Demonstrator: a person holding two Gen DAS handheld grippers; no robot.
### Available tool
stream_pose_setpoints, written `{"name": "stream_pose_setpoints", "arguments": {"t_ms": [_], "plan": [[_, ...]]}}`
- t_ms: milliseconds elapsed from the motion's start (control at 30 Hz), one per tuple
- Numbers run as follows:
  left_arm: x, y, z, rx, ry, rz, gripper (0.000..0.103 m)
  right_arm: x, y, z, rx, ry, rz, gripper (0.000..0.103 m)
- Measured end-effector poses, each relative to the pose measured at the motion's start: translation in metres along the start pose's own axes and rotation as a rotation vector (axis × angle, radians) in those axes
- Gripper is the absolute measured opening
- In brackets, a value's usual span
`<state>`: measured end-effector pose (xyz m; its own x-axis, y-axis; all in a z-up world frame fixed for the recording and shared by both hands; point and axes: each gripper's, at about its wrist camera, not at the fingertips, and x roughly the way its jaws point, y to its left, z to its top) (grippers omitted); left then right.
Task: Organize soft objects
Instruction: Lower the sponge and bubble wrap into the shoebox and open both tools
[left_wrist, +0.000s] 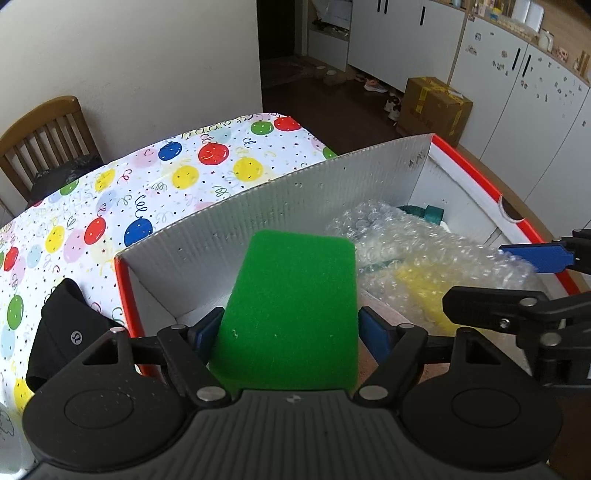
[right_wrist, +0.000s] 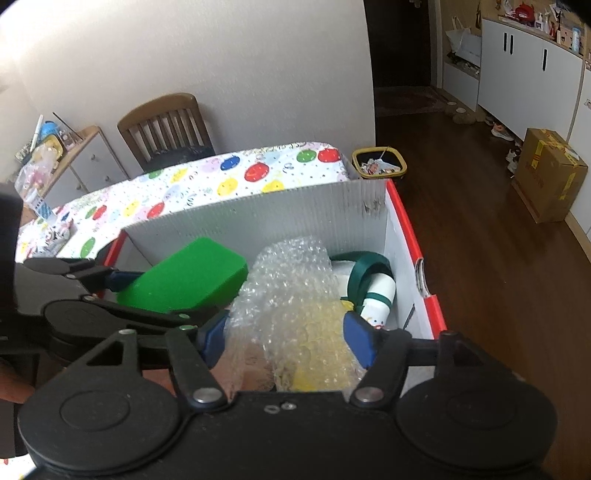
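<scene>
Over the white box (left_wrist: 295, 192), the left gripper (left_wrist: 288, 328) clamps the green sponge (left_wrist: 291, 310) for dropping in; the right gripper (right_wrist: 291, 332) stands wide, pads off the bubble wrap (right_wrist: 295, 295) lying inside.

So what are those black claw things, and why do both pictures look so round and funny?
They are grippers, two-finger tongs a person holds, one in each hand. A tiny wide-eyed camera rides on each, which bends the picture. One picture looks along the left gripper, the other along the right gripper. The left one holds a green sponge over a white box with red edges. The right one is open around bubble wrap lying in that box. The box sits on a table with a balloon tablecloth. A black cloth lies beside the box.
</scene>
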<state>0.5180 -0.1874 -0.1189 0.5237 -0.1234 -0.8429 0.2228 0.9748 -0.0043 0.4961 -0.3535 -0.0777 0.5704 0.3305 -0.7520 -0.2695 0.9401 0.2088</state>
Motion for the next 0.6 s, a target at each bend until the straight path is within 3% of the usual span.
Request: {"name": "stream_pose_setpoints", "arguments": {"t_ms": [33,600], "plan": [[-0.003,0.001,-0.001,-0.003,-0.005,-0.006,0.084,-0.003,0.0,0.001,0.003,-0.003,0.004,0.069],[-0.069,0.012,-0.013,-0.075,-0.128,-0.097,0.089,-0.058,0.011,0.002,-0.003,-0.097,0.088,0.086]]}}
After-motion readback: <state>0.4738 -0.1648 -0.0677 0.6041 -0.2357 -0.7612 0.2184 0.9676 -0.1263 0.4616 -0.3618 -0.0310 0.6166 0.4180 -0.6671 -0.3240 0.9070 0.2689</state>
